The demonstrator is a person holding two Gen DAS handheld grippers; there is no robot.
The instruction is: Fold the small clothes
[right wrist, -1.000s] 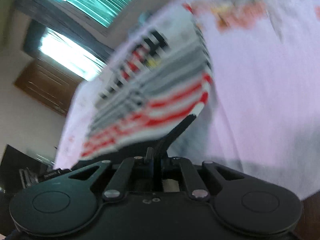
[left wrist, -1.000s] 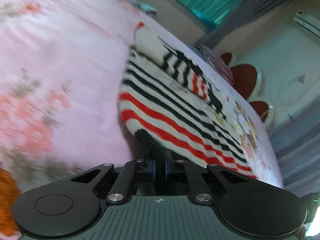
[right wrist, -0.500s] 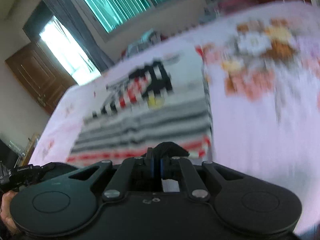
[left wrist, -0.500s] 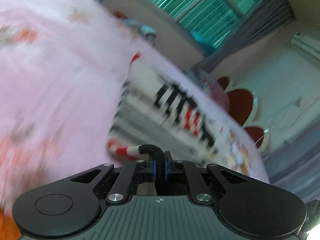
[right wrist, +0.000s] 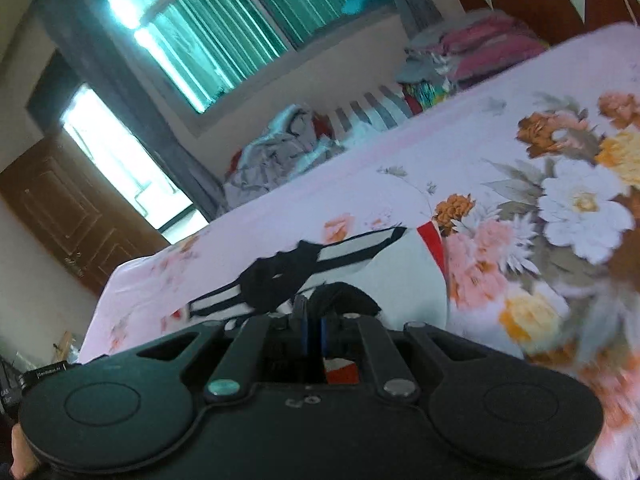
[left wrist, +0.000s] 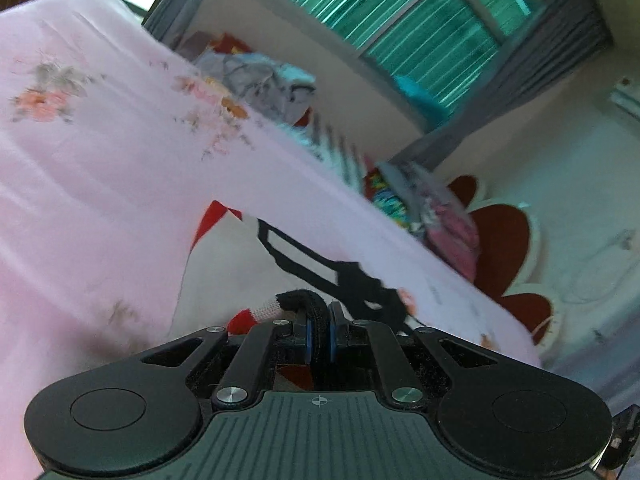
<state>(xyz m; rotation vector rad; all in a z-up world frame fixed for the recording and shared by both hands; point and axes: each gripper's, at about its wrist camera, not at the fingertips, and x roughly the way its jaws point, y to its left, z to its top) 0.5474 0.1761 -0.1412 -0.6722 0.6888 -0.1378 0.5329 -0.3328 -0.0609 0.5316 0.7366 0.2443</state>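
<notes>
A small white garment point(left wrist: 224, 264) with red and black stripes and a black print lies on the pink floral bedsheet point(left wrist: 100, 152). My left gripper point(left wrist: 319, 334) is shut on its black-edged hem, which bulges out above the pads. In the right wrist view the same garment point(right wrist: 400, 276) spreads ahead, red trim at its far corner. My right gripper point(right wrist: 314, 330) is shut on another stretch of the black hem, with a red-striped piece hanging below the jaws. Most of the striped part is hidden under the grippers.
A heap of loose clothes point(right wrist: 276, 156) and folded colourful clothes point(right wrist: 424, 92) lie at the bed's far edge below the green-blinded window point(right wrist: 248, 28). A red and white headboard point(left wrist: 504, 240) stands at the right. A brown door point(right wrist: 60, 212) is at the left.
Both grippers have carried the hem forward and upward over the garment. The striped part that lay spread ahead has passed out of sight, and only the white printed part shows now.
</notes>
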